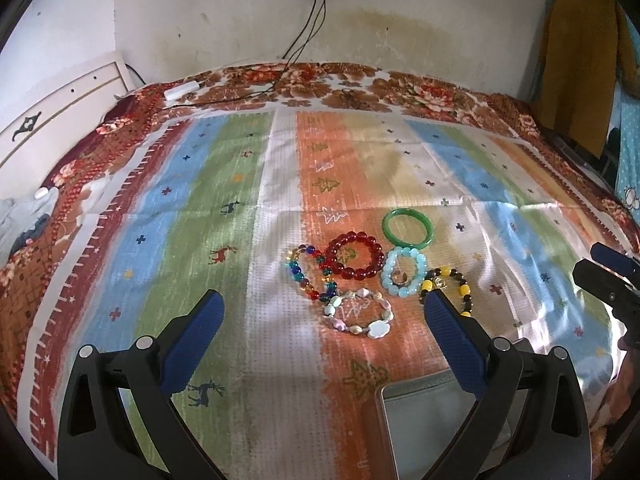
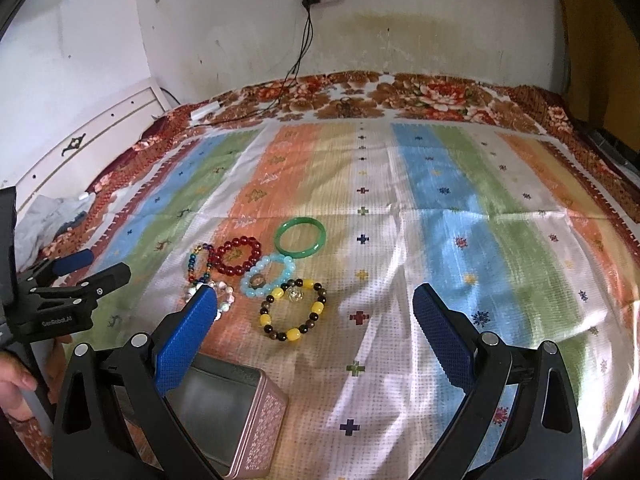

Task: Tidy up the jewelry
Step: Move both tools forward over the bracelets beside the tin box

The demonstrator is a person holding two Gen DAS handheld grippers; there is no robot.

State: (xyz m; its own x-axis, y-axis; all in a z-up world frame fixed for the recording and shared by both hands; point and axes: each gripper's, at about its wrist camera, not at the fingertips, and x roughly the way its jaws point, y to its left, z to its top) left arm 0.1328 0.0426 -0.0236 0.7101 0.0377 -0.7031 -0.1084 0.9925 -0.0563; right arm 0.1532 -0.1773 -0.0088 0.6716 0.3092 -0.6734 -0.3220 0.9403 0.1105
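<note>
Both grippers hover with fingers spread wide and empty, the bracelets clustered on the bed's striped cloth dead ahead, the yellow-and-brown bead bracelet (image 2: 293,311) nearest the right gripper (image 2: 316,300), the open tin (image 2: 256,412) just below.

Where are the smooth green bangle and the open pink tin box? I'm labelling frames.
Smooth green bangle (image 1: 428,236), left wrist view, near right rim.
Open pink tin box (image 2: 266,424), right wrist view, patterned outer side wall.
</note>
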